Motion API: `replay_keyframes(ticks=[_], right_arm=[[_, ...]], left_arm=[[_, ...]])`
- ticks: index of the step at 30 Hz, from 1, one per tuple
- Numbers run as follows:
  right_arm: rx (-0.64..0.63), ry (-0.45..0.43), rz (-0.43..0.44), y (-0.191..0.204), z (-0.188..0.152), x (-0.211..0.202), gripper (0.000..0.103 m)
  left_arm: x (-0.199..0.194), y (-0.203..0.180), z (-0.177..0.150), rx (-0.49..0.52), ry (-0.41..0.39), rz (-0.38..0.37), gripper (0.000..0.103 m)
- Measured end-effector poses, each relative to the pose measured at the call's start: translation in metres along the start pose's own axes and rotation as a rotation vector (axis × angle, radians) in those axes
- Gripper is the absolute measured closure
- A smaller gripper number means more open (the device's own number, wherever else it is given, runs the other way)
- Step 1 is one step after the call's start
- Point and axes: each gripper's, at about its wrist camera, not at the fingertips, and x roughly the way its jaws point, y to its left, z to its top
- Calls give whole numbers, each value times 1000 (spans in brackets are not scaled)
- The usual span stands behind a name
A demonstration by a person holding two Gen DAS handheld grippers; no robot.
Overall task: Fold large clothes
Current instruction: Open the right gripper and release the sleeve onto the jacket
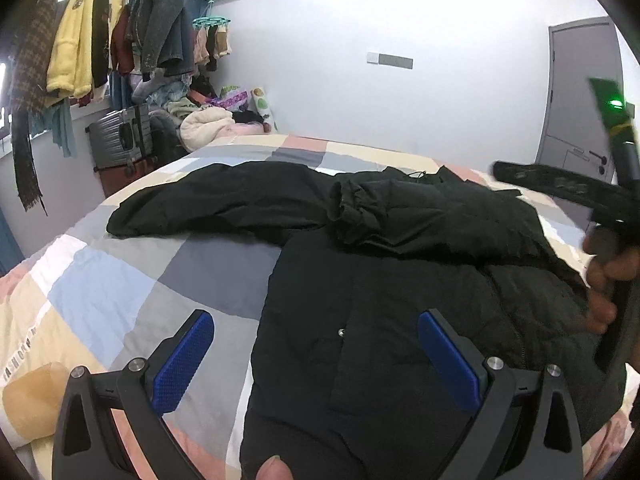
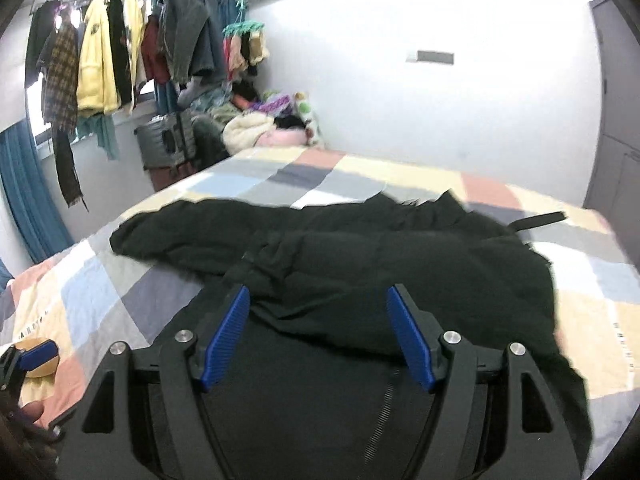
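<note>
A large black padded jacket (image 1: 400, 300) lies on a bed with a patchwork cover (image 1: 132, 280). One sleeve (image 1: 208, 204) stretches out to the left and the other lies folded across the body. My left gripper (image 1: 316, 340) is open and empty, hovering over the jacket's near left edge. In the right wrist view the jacket (image 2: 400, 264) fills the middle. My right gripper (image 2: 318, 320) is open and empty above the jacket's front, near its zip (image 2: 380, 420). The right gripper's body shows at the right edge of the left wrist view (image 1: 616, 200).
A clothes rack (image 1: 120, 32) with hanging garments stands at the back left, above a grey suitcase (image 1: 120, 136) and a pile of clothes (image 1: 208, 120). A grey door (image 1: 580, 100) is at the right. The bed cover's right edge (image 2: 600, 280) lies beyond the jacket.
</note>
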Motion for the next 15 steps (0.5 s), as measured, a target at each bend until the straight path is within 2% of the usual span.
replay_keyframes(ticks=[9, 15], right_arm=[[16, -71, -50, -15, -21, -74, 31], [47, -56, -79, -23, -46, -104, 31]], left_arm=[[-28, -13, -3, 4, -42, -10, 0], [-32, -24, -9, 32, -45, -4, 0]])
